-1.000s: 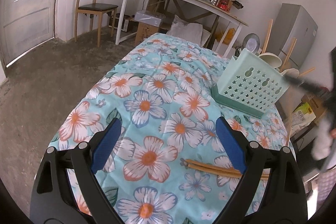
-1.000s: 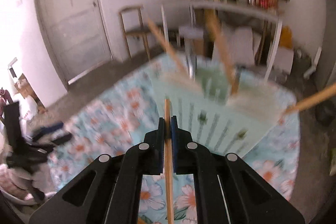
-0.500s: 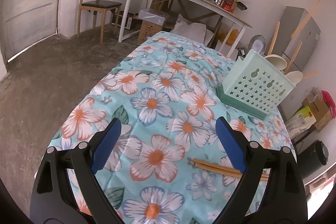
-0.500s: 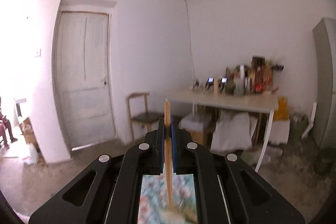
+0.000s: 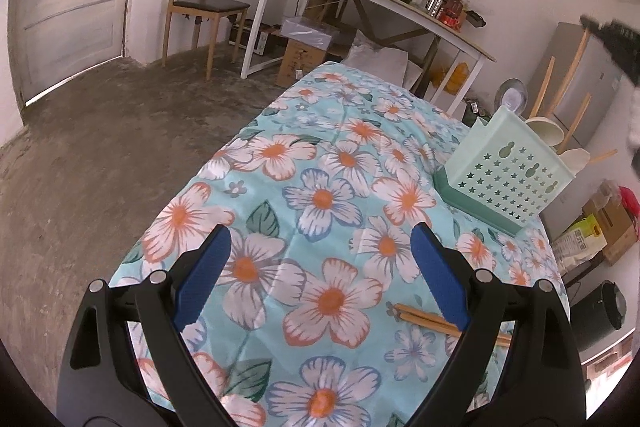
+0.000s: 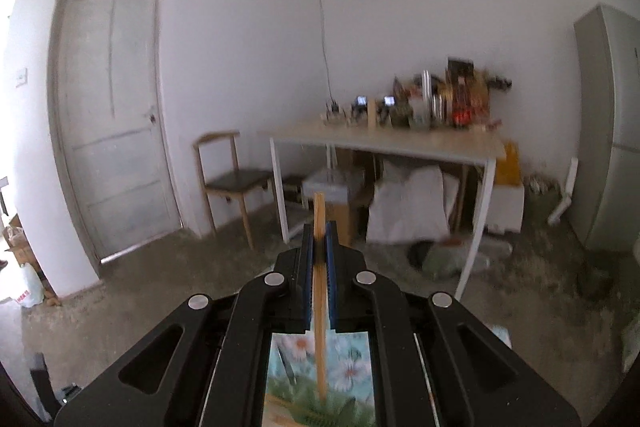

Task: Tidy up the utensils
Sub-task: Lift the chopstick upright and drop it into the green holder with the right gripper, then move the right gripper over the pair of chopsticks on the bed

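Observation:
My right gripper (image 6: 319,233) is shut on a wooden chopstick (image 6: 320,299) that stands upright between its blue pads, raised high and facing the room. My left gripper (image 5: 320,243) hangs open over the floral tablecloth (image 5: 320,163) with nothing between its fingers. A pair of wooden chopsticks (image 5: 424,317) lies on the cloth just behind its right finger. At the right of the table sits a mint-green perforated utensil holder (image 5: 508,173) holding several wooden-handled utensils (image 5: 544,95). The right gripper's dark tip (image 5: 612,39) shows blurred at the upper right edge of the left wrist view.
A white desk (image 5: 400,11) crowded with small items stands behind the table, and beside it a wooden chair (image 5: 204,7). A grey fridge (image 5: 580,83) stands at the right, cardboard boxes (image 5: 608,223) and a black bin (image 5: 608,307) below the table's right edge.
My right gripper has lifted the chopstick from just above the holder up to face the far wall and desk. The left gripper has barely moved.

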Demonstrator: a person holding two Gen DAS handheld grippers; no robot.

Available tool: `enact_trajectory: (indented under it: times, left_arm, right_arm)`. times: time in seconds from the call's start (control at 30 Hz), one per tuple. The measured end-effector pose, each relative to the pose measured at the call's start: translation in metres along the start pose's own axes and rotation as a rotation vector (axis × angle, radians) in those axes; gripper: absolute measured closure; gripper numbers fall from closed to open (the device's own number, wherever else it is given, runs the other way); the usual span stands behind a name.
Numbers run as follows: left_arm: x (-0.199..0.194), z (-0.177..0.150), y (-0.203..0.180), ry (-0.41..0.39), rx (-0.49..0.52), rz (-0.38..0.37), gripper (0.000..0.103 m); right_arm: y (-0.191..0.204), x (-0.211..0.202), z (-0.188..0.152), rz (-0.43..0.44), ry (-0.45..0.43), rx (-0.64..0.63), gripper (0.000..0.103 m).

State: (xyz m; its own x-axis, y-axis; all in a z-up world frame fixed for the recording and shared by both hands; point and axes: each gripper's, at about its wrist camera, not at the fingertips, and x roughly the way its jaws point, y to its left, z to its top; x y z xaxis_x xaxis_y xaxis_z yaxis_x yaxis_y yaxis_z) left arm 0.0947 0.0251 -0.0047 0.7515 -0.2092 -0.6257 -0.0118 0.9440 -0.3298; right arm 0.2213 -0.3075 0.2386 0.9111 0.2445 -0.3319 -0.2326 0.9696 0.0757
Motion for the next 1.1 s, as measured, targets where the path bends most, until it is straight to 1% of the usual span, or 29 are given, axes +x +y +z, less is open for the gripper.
enact_trajectory:
  times: [0.13, 0.2, 0.27, 0.3, 0.37, 0.4, 0.5, 0.6, 0.67, 0.73, 0.8, 0.87, 0.97, 1.0, 1.03, 1.1]
  left_arm:
    - [-0.002, 0.000, -0.001, -0.002, -0.002, -0.006, 0.016]
    - [-0.003, -0.001, -0.003, -0.003, 0.005, -0.010, 0.016]
    - [-0.006, -0.002, -0.004, -0.005, 0.012, -0.013, 0.016]
    - [-0.008, -0.002, -0.005, -0.008, 0.015, -0.015, 0.016]
    - [-0.011, -0.002, -0.005, -0.013, 0.017, -0.016, 0.016]
    - [-0.013, -0.002, -0.005, -0.017, 0.017, -0.016, 0.016]
    - [-0.018, -0.003, -0.006, -0.024, 0.018, -0.017, 0.016]
    - [-0.023, -0.006, -0.006, -0.027, 0.024, -0.021, 0.016]
    - [-0.027, -0.009, -0.007, -0.024, 0.032, -0.026, 0.016]
    - [-0.029, -0.013, -0.008, -0.019, 0.041, -0.032, 0.016]
    - [-0.031, -0.017, -0.010, -0.013, 0.050, -0.040, 0.016]
    - [-0.034, -0.023, -0.012, -0.002, 0.064, -0.050, 0.016]
    - [-0.037, -0.030, -0.015, 0.010, 0.080, -0.073, 0.016]
    - [-0.037, -0.032, -0.016, 0.015, 0.085, -0.080, 0.016]
    - [-0.038, -0.036, -0.019, 0.022, 0.095, -0.093, 0.016]
    - [-0.040, -0.041, -0.022, 0.030, 0.108, -0.116, 0.016]
  right_arm:
    - [-0.002, 0.015, -0.030, -0.018, 0.083, -0.006, 0.097]
    - [-0.002, 0.019, -0.038, -0.017, 0.106, -0.009, 0.097]
    - [-0.002, 0.021, -0.041, -0.017, 0.126, -0.015, 0.094]
    - [-0.002, 0.020, -0.040, -0.019, 0.126, -0.016, 0.091]
    - [0.000, 0.011, -0.036, -0.020, 0.105, -0.012, 0.065]
    - [-0.001, 0.005, -0.034, -0.019, 0.086, -0.007, 0.063]
    - [-0.001, -0.017, -0.026, -0.009, 0.035, 0.010, 0.062]
    - [-0.002, -0.044, -0.025, -0.004, -0.012, 0.033, 0.057]
    - [-0.002, -0.066, -0.026, -0.002, -0.044, 0.048, 0.052]
    - [-0.002, -0.095, -0.034, 0.003, -0.083, 0.076, 0.049]
    - [-0.004, -0.117, -0.042, 0.011, -0.100, 0.106, 0.049]
    - [-0.006, -0.136, -0.054, 0.026, -0.101, 0.142, 0.048]
    - [-0.005, -0.161, -0.080, 0.041, -0.069, 0.195, 0.048]
    - [-0.005, -0.165, -0.089, 0.046, -0.057, 0.213, 0.047]
    - [-0.005, -0.168, -0.097, 0.052, -0.045, 0.230, 0.044]
    - [-0.003, -0.171, -0.122, 0.060, 0.013, 0.279, 0.043]
